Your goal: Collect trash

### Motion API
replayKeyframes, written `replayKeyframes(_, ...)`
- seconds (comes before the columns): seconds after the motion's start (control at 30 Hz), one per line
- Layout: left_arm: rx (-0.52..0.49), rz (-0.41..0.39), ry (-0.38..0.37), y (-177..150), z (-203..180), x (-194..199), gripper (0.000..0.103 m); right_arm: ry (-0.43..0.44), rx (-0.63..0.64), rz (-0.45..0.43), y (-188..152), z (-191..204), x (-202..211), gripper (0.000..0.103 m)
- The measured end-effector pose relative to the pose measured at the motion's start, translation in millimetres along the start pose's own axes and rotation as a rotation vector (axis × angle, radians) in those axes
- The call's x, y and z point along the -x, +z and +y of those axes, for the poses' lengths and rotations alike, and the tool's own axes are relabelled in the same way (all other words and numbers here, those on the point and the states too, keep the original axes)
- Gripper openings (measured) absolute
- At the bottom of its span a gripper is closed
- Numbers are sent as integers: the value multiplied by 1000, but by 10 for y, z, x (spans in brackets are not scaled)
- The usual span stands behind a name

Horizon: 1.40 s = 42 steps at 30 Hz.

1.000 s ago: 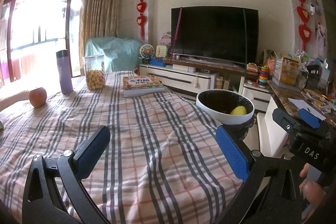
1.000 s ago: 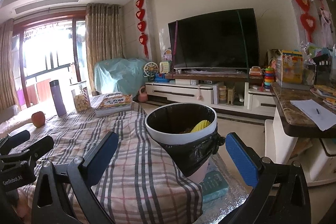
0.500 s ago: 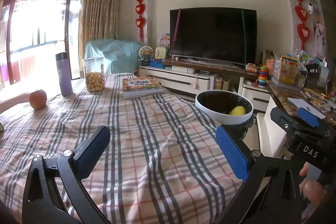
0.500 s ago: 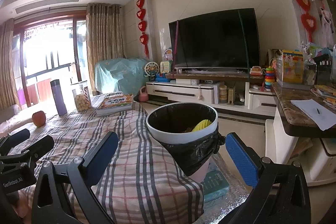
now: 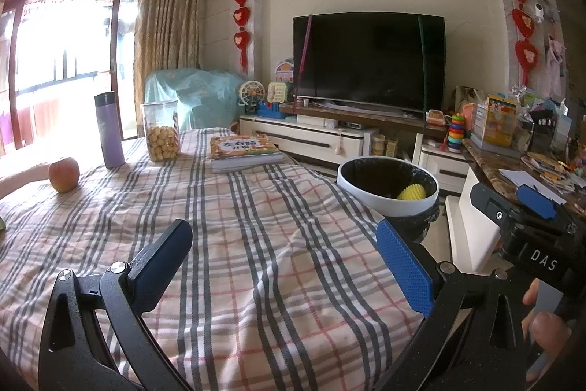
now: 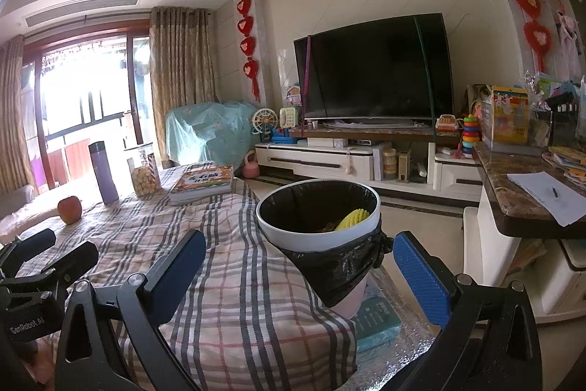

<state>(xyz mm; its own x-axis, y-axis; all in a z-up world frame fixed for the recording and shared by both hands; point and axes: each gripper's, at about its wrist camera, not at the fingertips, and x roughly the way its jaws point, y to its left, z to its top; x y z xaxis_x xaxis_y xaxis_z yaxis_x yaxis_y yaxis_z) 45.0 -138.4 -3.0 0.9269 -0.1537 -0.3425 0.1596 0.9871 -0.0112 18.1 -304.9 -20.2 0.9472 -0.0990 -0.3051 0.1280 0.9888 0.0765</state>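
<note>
A white trash bin (image 5: 370, 195) lined with a black bag stands at the table's right edge; it also shows in the right wrist view (image 6: 315, 237). A yellow foam fruit net (image 5: 412, 192) lies inside it, also seen in the right wrist view (image 6: 351, 219). My left gripper (image 5: 282, 261) is open and empty above the checked tablecloth (image 5: 238, 244). My right gripper (image 6: 298, 268) is open and empty, in front of the bin and a little below its rim.
On the table's far side are an apple (image 5: 64, 174), a purple flask (image 5: 108, 129), a jar of snacks (image 5: 161, 131) and a stack of books (image 5: 244, 152). A marble counter (image 6: 512, 204) with papers stands at the right. A TV unit (image 6: 348, 160) lies behind.
Both views have drifted very slightly. Both grippers stay open and empty, and nothing on the table has moved.
</note>
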Motion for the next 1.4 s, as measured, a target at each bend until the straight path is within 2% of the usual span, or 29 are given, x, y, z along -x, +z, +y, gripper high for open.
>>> replayKeyframes(1.4,-15,13,-14,-55,-11,-94,103,11,-9,7,16,75,22,103)
